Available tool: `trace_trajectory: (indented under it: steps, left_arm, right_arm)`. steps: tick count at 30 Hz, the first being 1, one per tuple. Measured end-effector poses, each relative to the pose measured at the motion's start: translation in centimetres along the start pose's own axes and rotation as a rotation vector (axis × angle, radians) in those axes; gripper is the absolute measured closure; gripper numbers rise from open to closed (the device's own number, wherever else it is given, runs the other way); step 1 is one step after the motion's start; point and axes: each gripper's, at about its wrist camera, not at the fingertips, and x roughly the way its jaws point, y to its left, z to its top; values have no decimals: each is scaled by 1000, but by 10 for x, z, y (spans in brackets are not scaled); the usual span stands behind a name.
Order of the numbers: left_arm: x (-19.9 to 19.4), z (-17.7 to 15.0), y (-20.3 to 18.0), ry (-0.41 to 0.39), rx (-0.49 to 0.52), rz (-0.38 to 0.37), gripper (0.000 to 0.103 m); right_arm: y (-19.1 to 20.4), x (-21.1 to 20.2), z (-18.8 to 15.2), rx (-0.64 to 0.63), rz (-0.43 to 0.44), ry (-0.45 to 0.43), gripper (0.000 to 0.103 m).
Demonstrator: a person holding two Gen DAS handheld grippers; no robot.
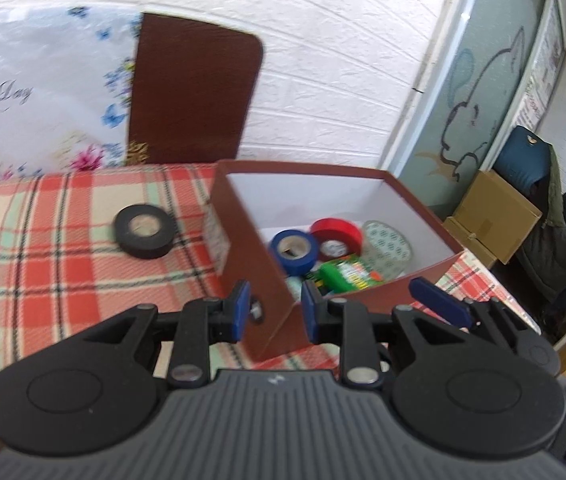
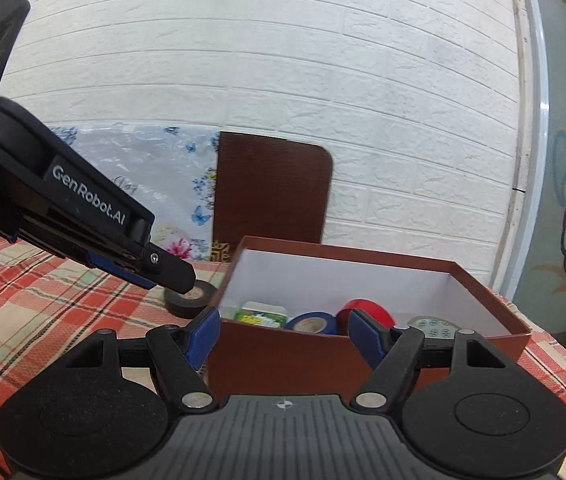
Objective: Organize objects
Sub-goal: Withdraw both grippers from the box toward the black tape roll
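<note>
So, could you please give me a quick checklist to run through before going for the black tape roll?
1. Black tape roll lies outside the box, flat on the cloth: ok.
2. Left hand-held gripper free: not ok, its jaws straddle the brown box corner.
3. Right hand-held gripper open, holding nothing: ok.
4. Room left in box beside blue roll and red roll: ok.
5. Box steady: cannot tell.

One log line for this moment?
black tape roll on plaid cloth | brown box straddled by open left gripper | right gripper open
</note>
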Motion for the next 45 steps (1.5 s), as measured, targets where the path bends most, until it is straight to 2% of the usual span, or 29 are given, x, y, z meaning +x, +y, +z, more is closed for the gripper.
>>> trace_trajectory:
  steps: [15,26,32,37,41,45]
  left_arm:
    - [-17,-28,84,44,-124,163,73]
    - [-14,-37,126,56,-154,249,73]
    - [-8,-43,152,61,-177,323,72]
    - [-1,-50,175,54,-180,408,64]
    - [2,-51,181,21,-122,449,62]
    - [11,-52,183,-14,-63,489,51]
  right_arm:
    - [82,9,-5,-135,173,39,33]
    - [104,26,-6,-151,195,99,33]
    - [112,44,-10,-138,210,164,33]
    - [117,69,-20,-108,213,246,33]
    - [121,88,-35,-104,201,321,33]
    - [119,94,-35,-78,204,319,29]
